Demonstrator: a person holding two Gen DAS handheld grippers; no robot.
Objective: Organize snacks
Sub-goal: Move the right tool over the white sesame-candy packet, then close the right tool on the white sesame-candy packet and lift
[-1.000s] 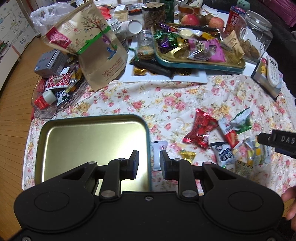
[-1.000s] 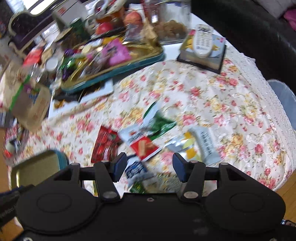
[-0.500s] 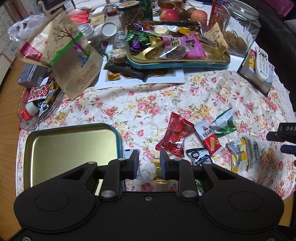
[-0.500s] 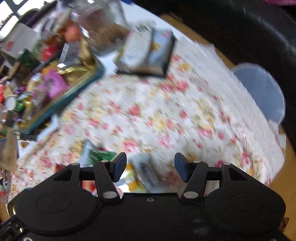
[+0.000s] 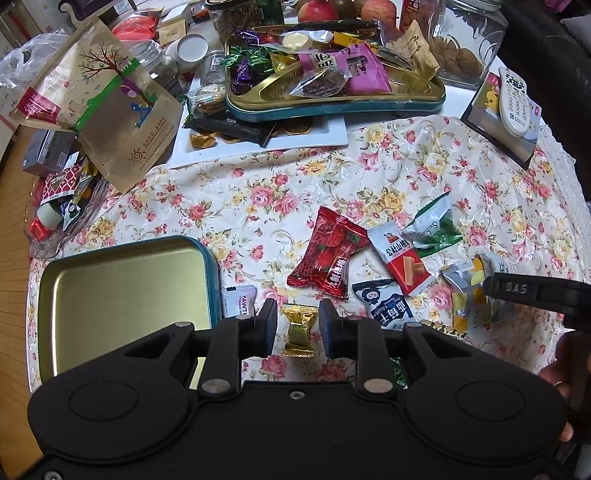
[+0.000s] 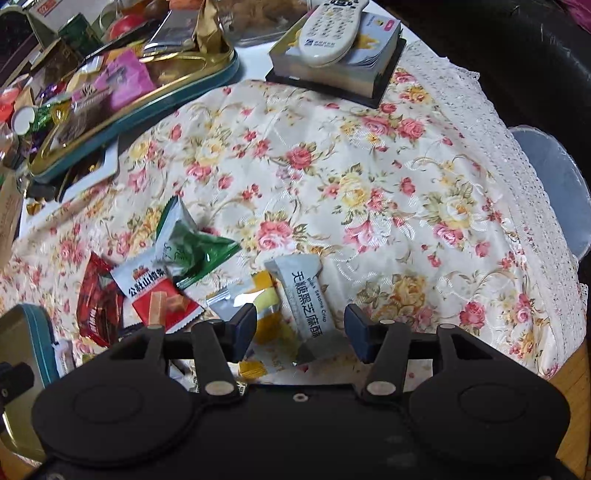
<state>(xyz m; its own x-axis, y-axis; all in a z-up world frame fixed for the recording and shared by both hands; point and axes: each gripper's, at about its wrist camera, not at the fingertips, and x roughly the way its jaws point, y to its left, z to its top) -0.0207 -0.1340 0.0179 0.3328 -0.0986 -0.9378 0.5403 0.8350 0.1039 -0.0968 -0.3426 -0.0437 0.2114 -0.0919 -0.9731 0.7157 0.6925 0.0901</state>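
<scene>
Left gripper (image 5: 297, 326): low centre of the left wrist view, jaws narrowly parted over the floral tablecloth (image 5: 258, 192), pinching nothing.
Gold candy (image 5: 298, 329): lies between the two fingertips, clear of both pads.
Gold tin (image 5: 122, 295): lower left of the same view, teal-rimmed, just left of the gripper.
White sachet (image 5: 239, 302): tucked between the tin's rim and the left finger.
Right gripper (image 6: 300, 328): low centre of the right wrist view, jaws spread and gripping nothing; they have just been closing a little.
Grey sesame-crisp packet (image 6: 303, 295): sits between the right fingertips, nearer the left one, untouched.
Yellow packet (image 6: 267, 314): beside it, partly hidden behind the left finger.
Red strawberry packet (image 5: 328, 254): mid-frame in the left view, beyond the gold candy.
Red-and-white packet (image 5: 399, 258): to its right, touching it.
Green-and-white packet (image 5: 432, 230): further right again.
Snack tray (image 5: 332, 107): upper centre, heaped with wrapped sweets.
Remote (image 6: 328, 29): top of the right view, resting on a notepad block (image 6: 354, 70).
Change: a second ago the left gripper framed the tin's right rim; now it frames the gold candy. The right gripper's view then held the red-and-white packet; now it holds the grey packet.
</scene>
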